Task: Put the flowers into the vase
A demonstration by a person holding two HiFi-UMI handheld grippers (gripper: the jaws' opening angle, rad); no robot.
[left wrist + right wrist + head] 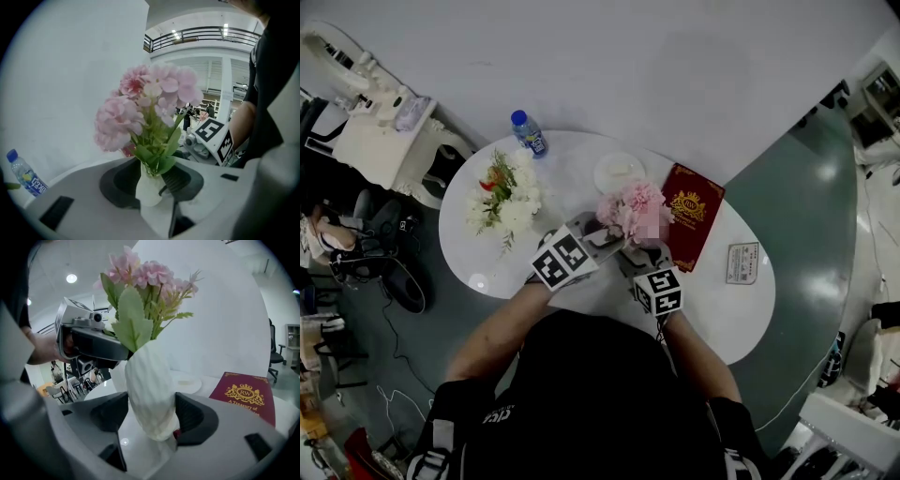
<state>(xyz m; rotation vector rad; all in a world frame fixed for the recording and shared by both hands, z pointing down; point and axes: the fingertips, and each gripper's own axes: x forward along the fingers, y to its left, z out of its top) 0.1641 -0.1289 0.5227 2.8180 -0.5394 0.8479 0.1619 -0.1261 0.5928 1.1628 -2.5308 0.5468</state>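
Observation:
A bunch of pink flowers (630,208) stands with its stems in a ribbed white vase (151,390) on the white oval table (722,319). My right gripper (151,416) is shut on the vase's belly, one pad on each side. My left gripper (152,180) is up at the vase's mouth (149,187). Its jaws stand a little apart around the green stems and leaves, and the pads do not press on them. In the head view both grippers (605,234) (633,248) meet under the pink blooms (150,105), which hide the vase.
A second bunch of white flowers (504,199) lies at the table's left. A water bottle (529,132) stands at the far edge, with a white dish (619,172) near it. A red book (692,214) and a small card (742,262) lie to the right.

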